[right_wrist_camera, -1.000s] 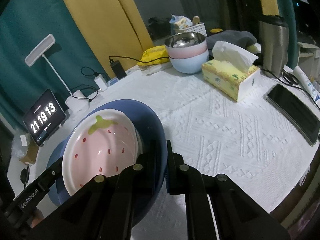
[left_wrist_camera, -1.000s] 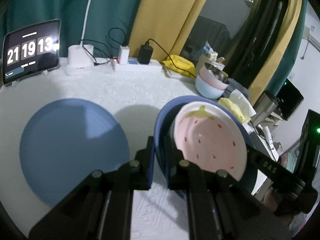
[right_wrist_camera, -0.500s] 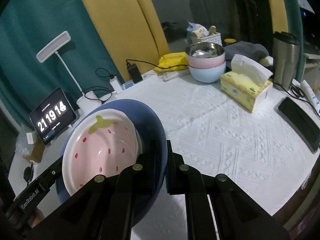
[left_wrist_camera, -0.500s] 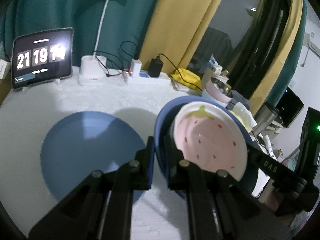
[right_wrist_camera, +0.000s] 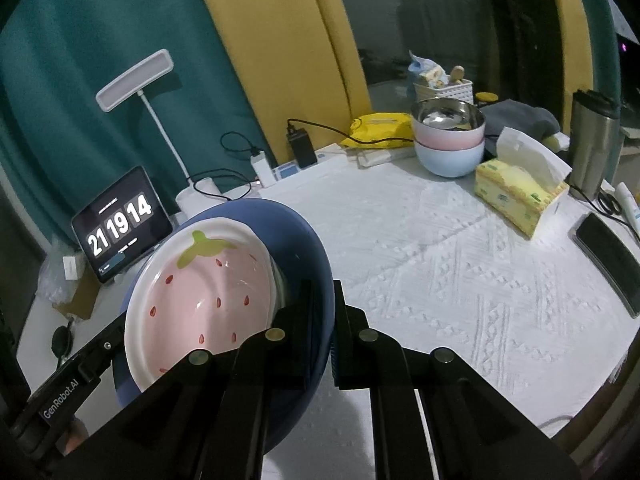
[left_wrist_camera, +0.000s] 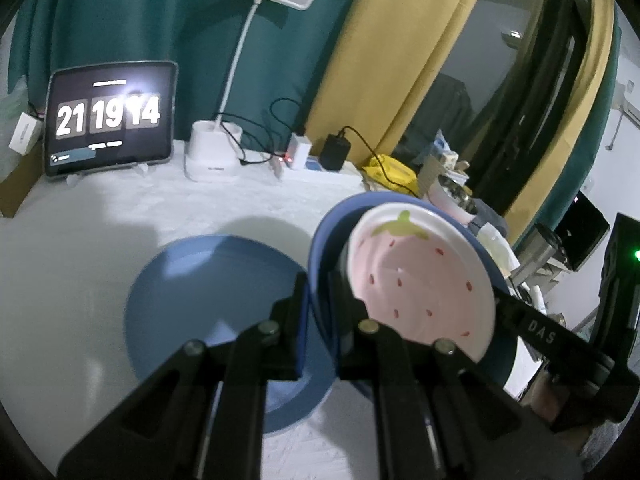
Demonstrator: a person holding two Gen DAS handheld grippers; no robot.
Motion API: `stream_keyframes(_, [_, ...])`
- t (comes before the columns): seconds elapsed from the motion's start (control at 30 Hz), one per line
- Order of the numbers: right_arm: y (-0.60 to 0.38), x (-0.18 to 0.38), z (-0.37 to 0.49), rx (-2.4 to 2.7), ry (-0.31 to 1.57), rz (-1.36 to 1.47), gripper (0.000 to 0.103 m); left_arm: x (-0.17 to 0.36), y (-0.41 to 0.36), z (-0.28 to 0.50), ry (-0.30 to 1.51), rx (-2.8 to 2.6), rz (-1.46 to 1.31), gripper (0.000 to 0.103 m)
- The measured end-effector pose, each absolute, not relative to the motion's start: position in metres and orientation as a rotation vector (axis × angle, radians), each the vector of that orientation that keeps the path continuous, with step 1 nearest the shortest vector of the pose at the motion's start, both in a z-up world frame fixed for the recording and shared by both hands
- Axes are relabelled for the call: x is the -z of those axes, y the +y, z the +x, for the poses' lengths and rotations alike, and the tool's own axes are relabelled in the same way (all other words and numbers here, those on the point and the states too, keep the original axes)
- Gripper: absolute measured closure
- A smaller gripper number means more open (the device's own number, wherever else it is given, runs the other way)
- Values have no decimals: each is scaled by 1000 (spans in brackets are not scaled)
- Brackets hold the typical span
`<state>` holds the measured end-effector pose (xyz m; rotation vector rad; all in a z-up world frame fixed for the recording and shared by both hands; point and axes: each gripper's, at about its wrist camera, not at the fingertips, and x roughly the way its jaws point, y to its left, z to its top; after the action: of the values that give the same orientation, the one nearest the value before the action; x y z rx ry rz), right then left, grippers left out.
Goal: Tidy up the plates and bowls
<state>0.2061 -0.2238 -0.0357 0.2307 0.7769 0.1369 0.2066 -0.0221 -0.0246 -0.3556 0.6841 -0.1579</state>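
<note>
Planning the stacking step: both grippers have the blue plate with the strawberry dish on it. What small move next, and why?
Probably ease it left and down. The left gripper and right gripper clamp opposite rims of the held blue plate, which carries the strawberry dish, above and right of the flat blue plate.

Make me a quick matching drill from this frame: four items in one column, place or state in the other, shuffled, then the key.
Items
1. blue bowl
2. strawberry dish
3. blue plate
4. steel bowl

Places or states
A. flat on the white tablecloth, alone
B. top of the pink and light-blue bowl stack
C. rim pinched by both the left gripper and the right gripper
D. nested inside the lifted bowl

Pairs: 1-C, 2-D, 3-A, 4-B
</note>
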Motion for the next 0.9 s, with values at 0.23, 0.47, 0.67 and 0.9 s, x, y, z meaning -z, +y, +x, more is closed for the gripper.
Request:
stream_keyframes(0.23, [-202,35,209,-162,781,208,94,27,1,202,682,135,-376,96])
stream_keyframes(0.47, [-179,36,213,-184,790,186,94,30,21,201,683,114,-397,96])
stream_keyframes(0.67, [-160,42,219,-202,806,170,94,38,39,202,695,89,-418,96])
stream_keyframes(0.9, [-142,52,227,-229,829,154,94,48,55,205,708,59,-437,96])
